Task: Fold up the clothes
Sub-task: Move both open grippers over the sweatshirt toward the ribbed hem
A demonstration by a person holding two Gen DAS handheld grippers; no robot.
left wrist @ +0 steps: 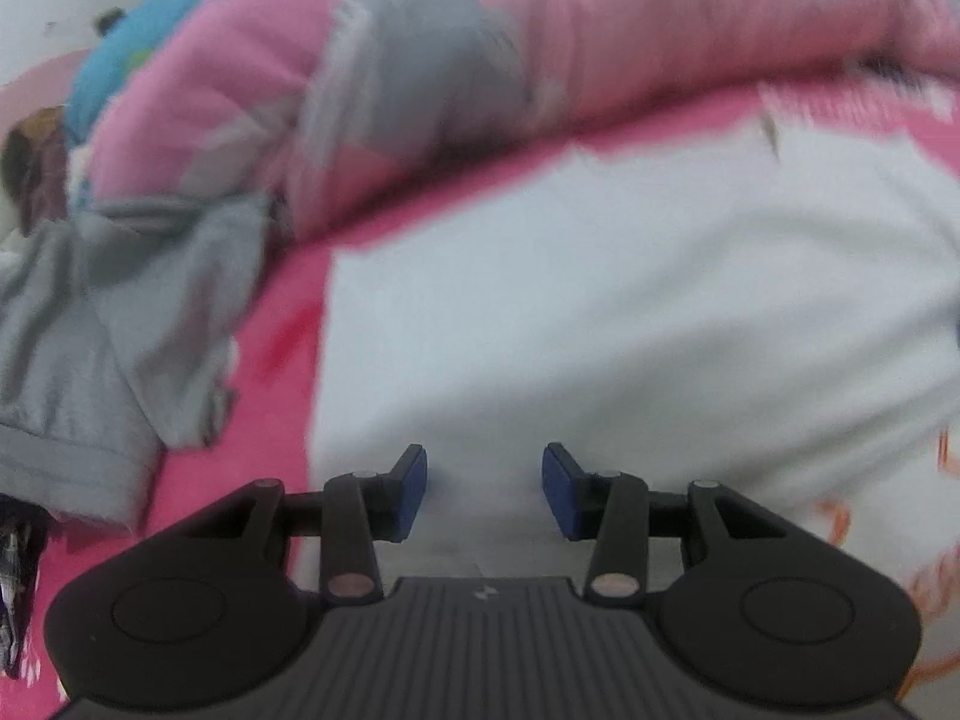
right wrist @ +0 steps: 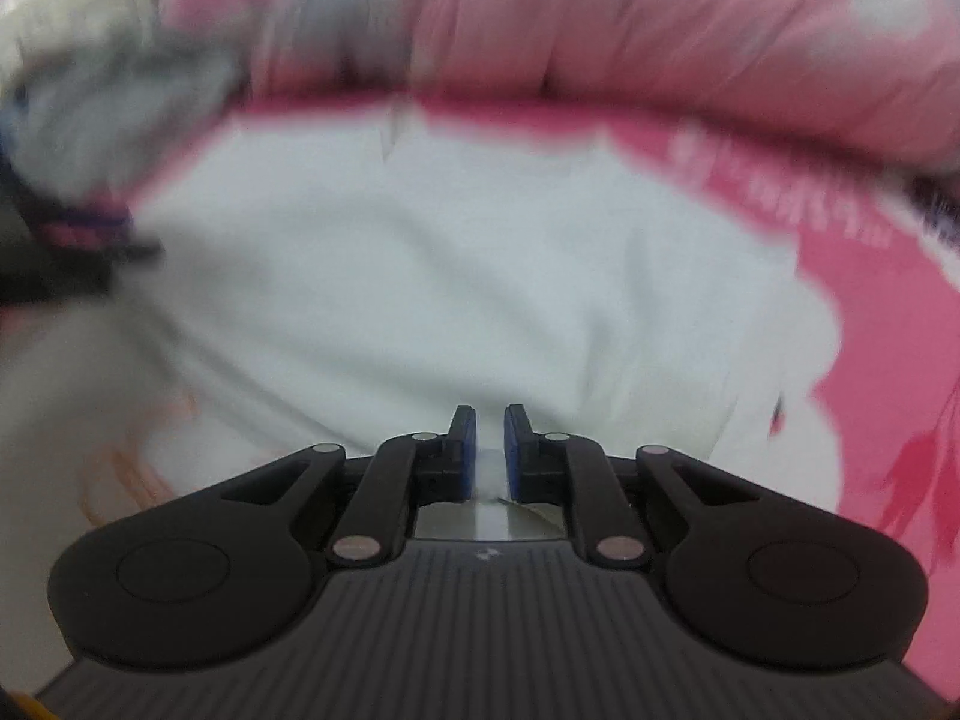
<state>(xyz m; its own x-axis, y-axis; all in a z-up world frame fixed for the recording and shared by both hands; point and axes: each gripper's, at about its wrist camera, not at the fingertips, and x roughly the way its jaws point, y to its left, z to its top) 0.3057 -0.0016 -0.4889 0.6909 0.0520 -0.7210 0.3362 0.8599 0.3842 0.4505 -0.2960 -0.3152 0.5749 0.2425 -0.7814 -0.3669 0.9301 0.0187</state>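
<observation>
Black ribbed grippers [left wrist: 485,492], blue pads [right wrist: 468,450].

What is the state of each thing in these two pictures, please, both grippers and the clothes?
left gripper: open, jaws apart over the white cloth, gripping nothing.
right gripper: shut on a fold of the white cloth.
white cloth: spread on the pink sheet, lightly wrinkled, one edge pinched.
grey garment: crumpled, not folded, beside the white cloth.
pink quilt: bunched up behind the white cloth.
pink sheet: lying flat under the clothes.

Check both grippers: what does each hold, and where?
Right gripper pinches a fold at the near edge of the white garment. Left gripper is open over it, holding nothing.
</observation>
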